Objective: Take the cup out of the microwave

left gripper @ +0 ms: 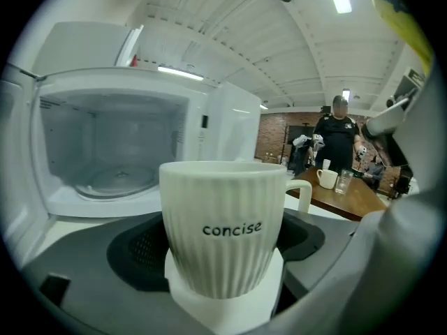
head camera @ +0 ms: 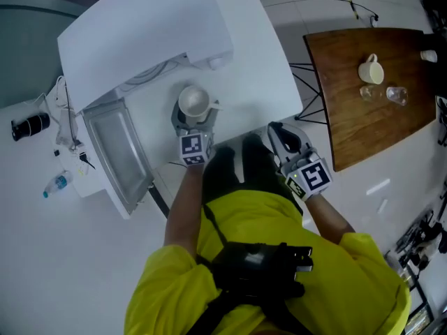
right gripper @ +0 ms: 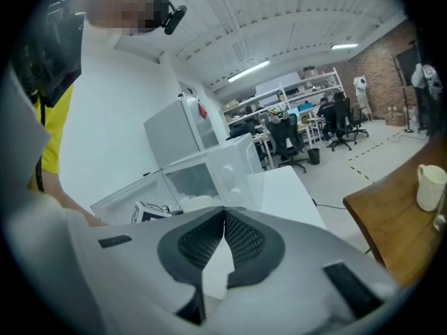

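A ribbed white cup (left gripper: 223,222) printed "concise" stands upright between the jaws of my left gripper (head camera: 193,125), which is shut on it. The cup (head camera: 194,101) is outside the white microwave (head camera: 140,33), over the white table in front of the cavity. The microwave door (head camera: 115,152) hangs open to the left. Inside the cavity only the glass turntable (left gripper: 115,180) shows. My right gripper (head camera: 283,142) hovers to the right of the cup, near the table's front edge. Its jaws (right gripper: 223,218) are shut with nothing between them.
The white table (head camera: 272,82) bears the microwave. To the right stands a wooden table (head camera: 349,117) with a white mug (head camera: 371,69) and a glass (head camera: 397,95). A person (left gripper: 340,135) stands behind it. A bottle (head camera: 56,184) and cables lie at the left.
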`<state>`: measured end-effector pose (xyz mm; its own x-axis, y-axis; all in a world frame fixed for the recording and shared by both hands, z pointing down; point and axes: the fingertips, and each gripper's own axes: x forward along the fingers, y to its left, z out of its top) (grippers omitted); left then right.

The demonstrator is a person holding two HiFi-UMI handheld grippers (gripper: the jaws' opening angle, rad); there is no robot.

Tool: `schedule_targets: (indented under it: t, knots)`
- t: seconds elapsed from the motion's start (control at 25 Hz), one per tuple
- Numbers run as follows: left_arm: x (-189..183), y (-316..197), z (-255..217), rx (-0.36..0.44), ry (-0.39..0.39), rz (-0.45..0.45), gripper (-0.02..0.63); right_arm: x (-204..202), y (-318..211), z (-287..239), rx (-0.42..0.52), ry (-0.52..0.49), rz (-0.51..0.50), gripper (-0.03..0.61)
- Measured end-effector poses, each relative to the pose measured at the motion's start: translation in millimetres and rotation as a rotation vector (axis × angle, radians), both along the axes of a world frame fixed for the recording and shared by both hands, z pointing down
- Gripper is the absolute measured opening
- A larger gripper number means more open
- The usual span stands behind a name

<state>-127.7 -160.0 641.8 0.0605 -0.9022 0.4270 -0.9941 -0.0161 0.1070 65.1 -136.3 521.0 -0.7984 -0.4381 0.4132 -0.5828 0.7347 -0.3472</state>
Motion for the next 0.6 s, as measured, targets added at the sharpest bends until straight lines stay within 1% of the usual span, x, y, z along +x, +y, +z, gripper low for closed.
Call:
schedule_targets:
  t: [0.16, 0.28, 0.4, 0.52, 0.6]
  knots:
    - [64, -44, 19, 0.007, 0.022, 0.094, 0.446, 33, -9, -3, 0.028, 0.016, 0.04, 0.008]
    - [102, -75, 29, 0.019, 0.035, 0.134, 0.446, 65, -10, -4, 0.027, 0.039, 0.085, 0.008]
    - [124, -103, 36, 0.028, 0.035, 0.136, 0.446, 95, -6, -2, 0.006, 0.055, 0.14, 0.008]
    - [135, -124, 43, 0.028, 0.037, 0.119, 0.447, 118, 1, 2, -0.015, 0.065, 0.165, 0.008]
    - [139, -135, 45, 0.036, 0.029, 0.117, 0.447, 126, 4, 0, -0.039, 0.055, 0.194, 0.008]
